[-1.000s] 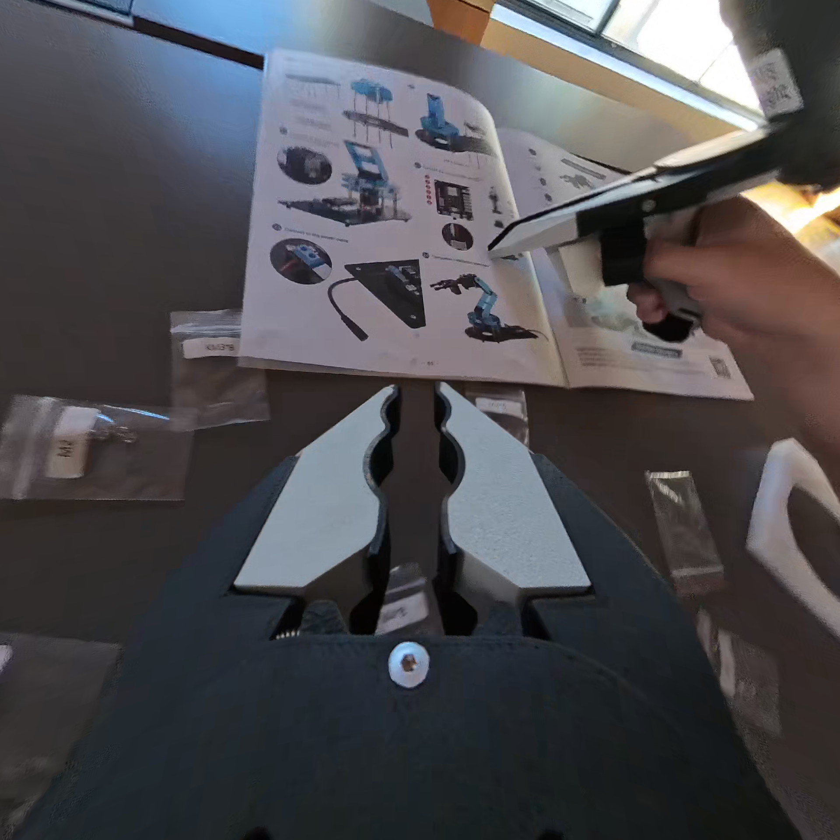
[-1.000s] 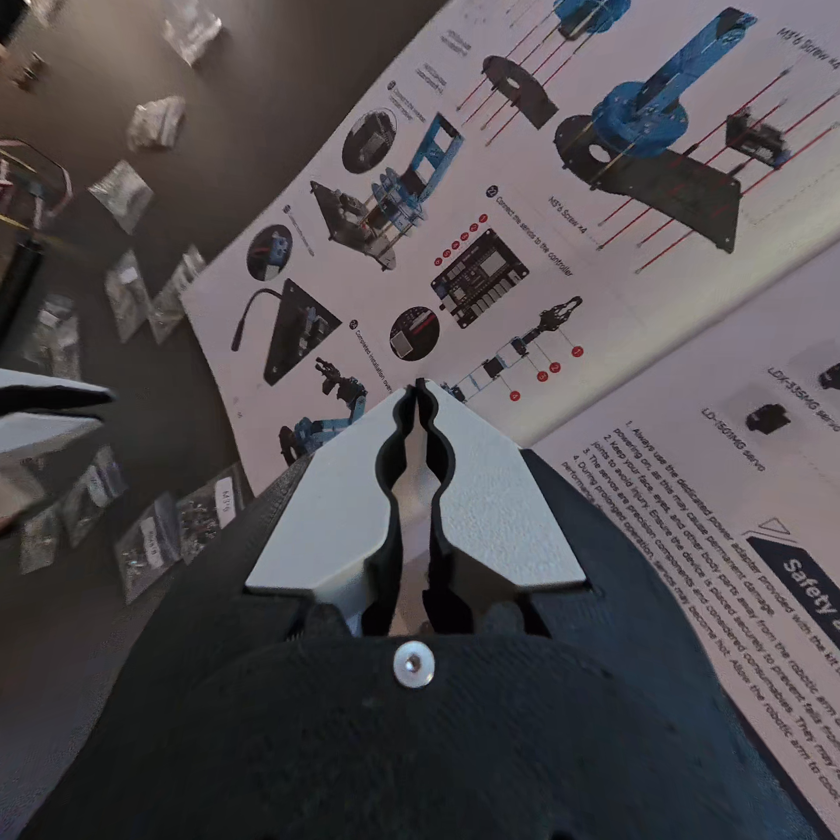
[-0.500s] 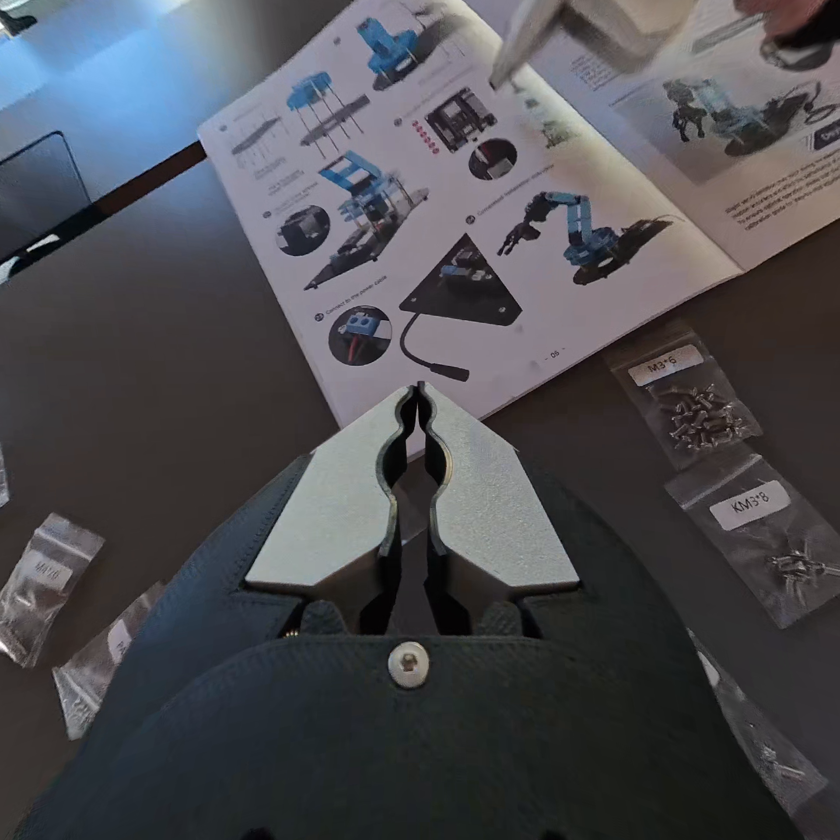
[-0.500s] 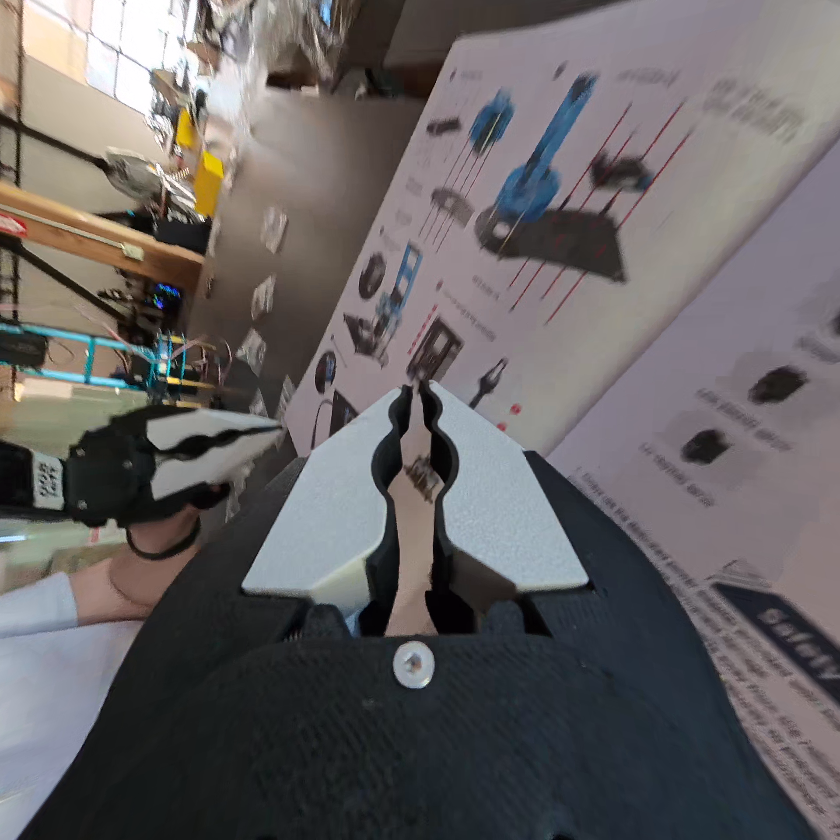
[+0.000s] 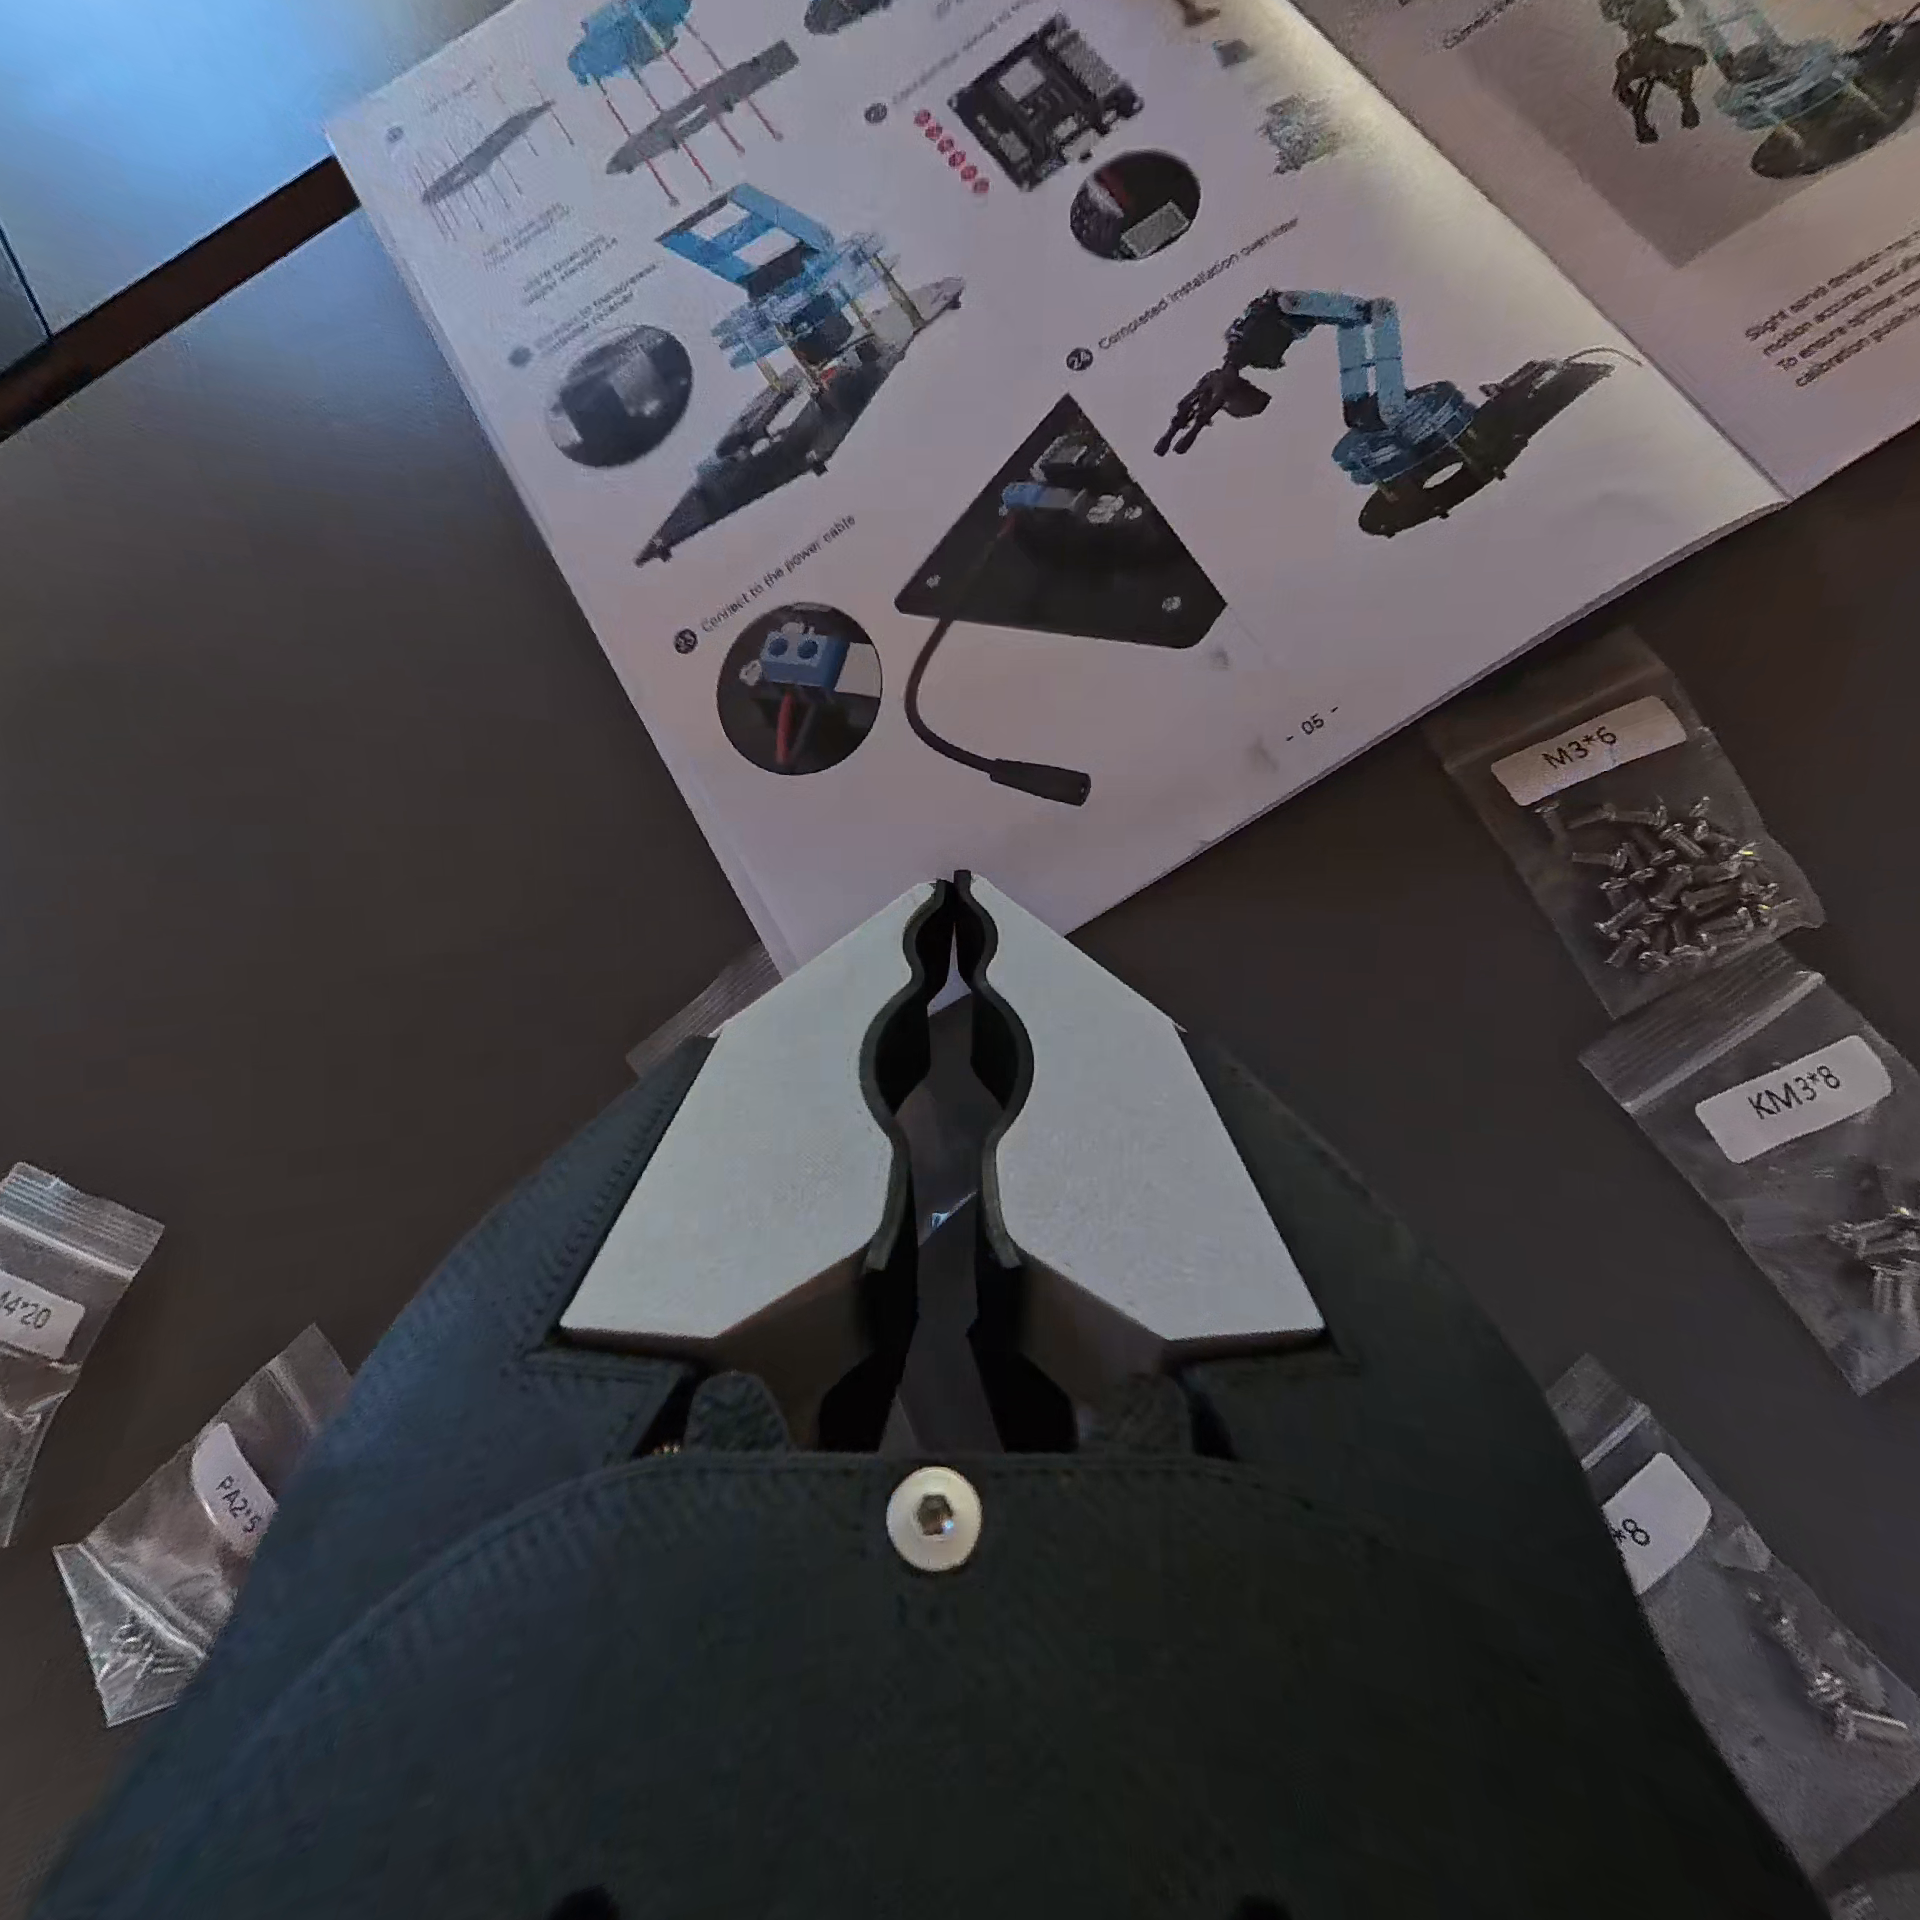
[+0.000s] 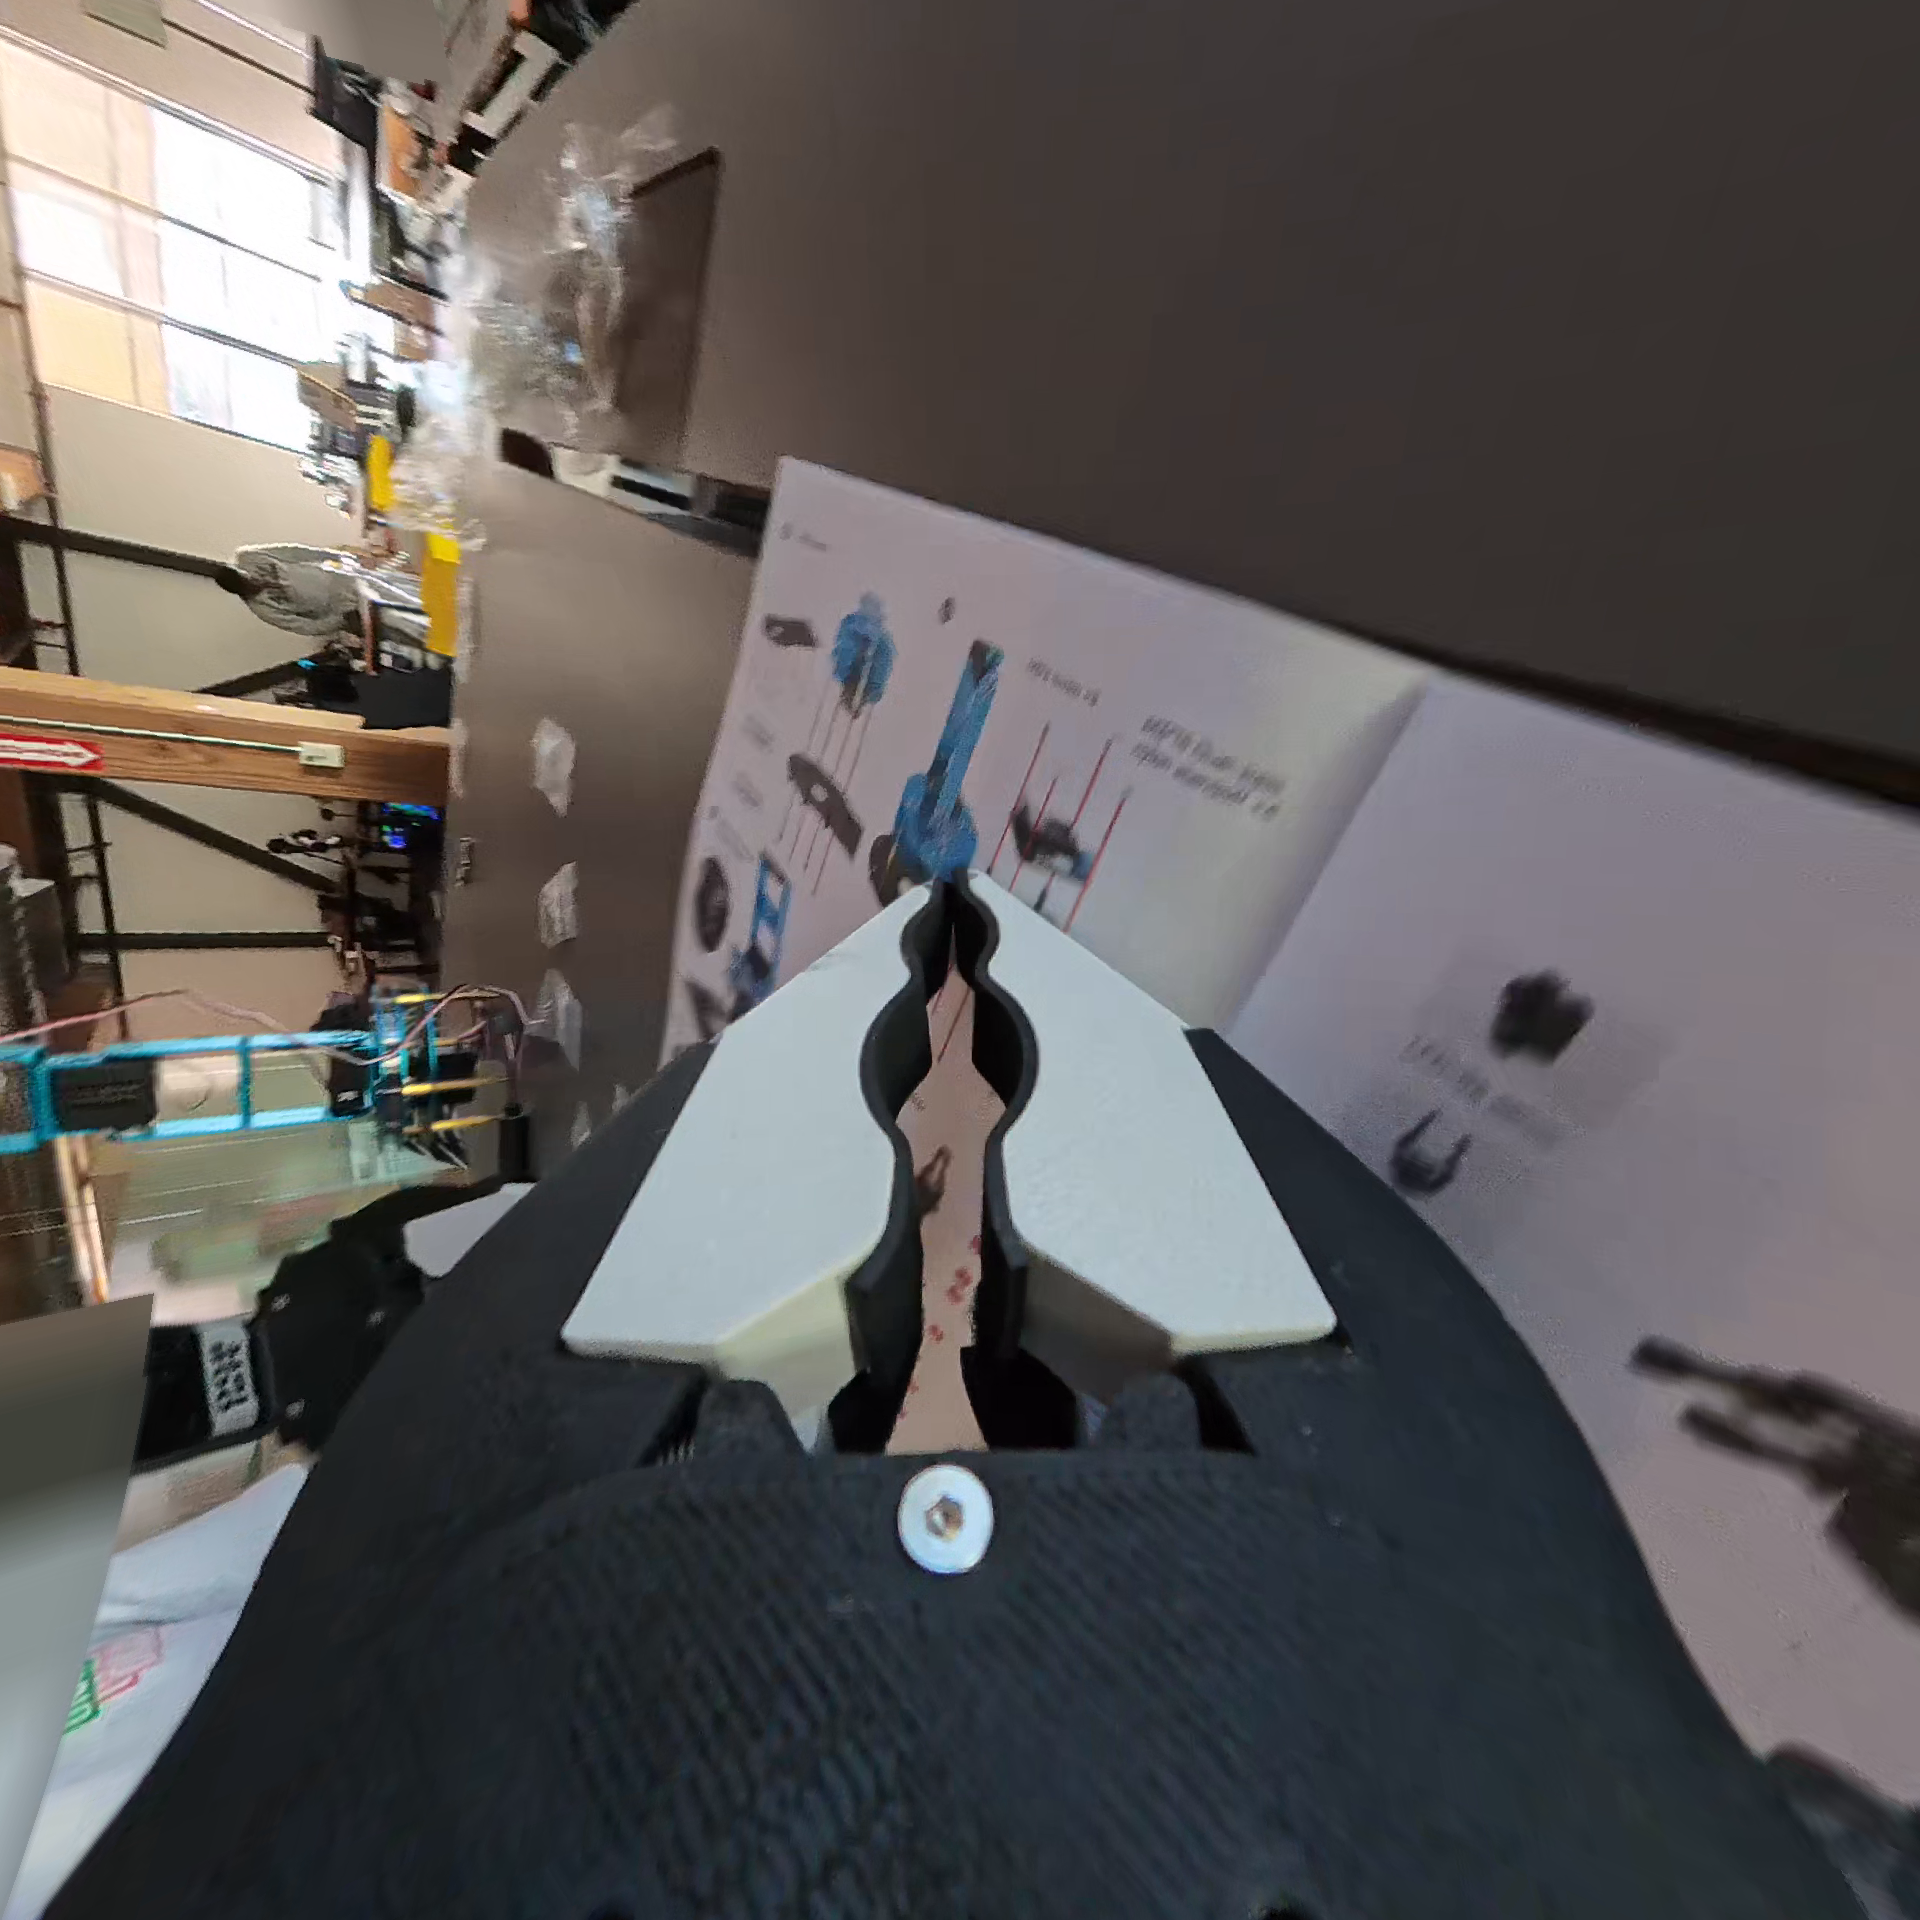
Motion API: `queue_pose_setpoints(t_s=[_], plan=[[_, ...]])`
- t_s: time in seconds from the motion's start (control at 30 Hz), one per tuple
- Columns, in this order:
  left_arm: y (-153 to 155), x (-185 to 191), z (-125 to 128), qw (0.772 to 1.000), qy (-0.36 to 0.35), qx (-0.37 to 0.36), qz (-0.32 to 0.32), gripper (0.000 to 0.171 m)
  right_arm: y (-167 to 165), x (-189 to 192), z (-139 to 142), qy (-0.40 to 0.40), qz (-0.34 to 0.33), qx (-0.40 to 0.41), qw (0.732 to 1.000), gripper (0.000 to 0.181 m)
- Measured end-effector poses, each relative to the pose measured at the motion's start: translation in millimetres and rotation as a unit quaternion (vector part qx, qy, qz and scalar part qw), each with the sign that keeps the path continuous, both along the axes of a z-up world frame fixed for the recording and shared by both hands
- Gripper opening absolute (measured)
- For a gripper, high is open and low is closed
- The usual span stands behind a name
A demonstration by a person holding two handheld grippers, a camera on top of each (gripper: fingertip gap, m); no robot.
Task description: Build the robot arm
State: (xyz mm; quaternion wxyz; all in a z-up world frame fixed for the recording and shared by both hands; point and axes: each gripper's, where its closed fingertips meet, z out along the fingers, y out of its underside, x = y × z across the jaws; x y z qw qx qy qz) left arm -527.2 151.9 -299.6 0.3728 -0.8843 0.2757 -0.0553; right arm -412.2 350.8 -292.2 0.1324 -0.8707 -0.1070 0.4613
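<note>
Screw bags (image 5: 1652,844) show beside the booklet (image 5: 935,436) only leftward; shelving (image 6: 208,727) rightward.

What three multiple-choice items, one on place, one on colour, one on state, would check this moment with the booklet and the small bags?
1. Where does the left gripper point?
A. at the open booklet's near edge
B. into a bowl
C. at a mug

2. What colour is the table?
A. white
B. dark grey-brown
C. red

3. How do the right gripper's jaws stand?
A. wide apart
B. clamped on a bag
C. closed, empty

Answers: 1 A, its tips lie at the page's lower edge, screw bags to the right; 2 B, the bare surface shows dark; 3 C, the tips meet with only the page behind.
</note>
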Motion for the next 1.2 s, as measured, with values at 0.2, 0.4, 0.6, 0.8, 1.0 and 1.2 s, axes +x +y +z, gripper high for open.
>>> queue_pose_setpoints(t_s=[0.2, 0.4, 0.6, 0.8, 1.0, 1.2], plan=[[-0.8, -0.3, 0.2, 1.000, -0.001, 0.003, 0.002, 0.000, -87.2, 6.0, 6.8, -0.017, 0.054, 0.000, 0.998, 0.000], [-1.7, 0.2, 0.4, 1.000, -0.007, 0.002, 0.002, 0.000, -124.3, 6.4, -11.6, -0.037, 0.068, -0.007, 0.997, 0.000], [-2.8, -0.1, 0.6, 1.000, -0.018, 0.000, 0.000, 0.000, -161.3, 17.9, 9.1, -0.098, 0.076, 0.116, 0.985, 0.000], [-4.3, -1.6, 1.0, 1.000, -0.022, 0.006, 0.002, 0.000, -179.0, 19.9, 38.6, -0.147, 0.080, 0.392, 0.905, 0.048], [-6.2, -13.8, 1.0, 1.000, -0.014, -0.004, 0.015, 0.000, -193.7, 7.1, -0.9, -0.246, 0.150, 0.424, 0.859, 0.056], [-6.8, -16.5, 0.5, 1.000, -0.011, -0.007, 0.016, 0.000, -191.5, 9.2, -8.2, -0.247, 0.158, 0.398, 0.869, 0.055]])
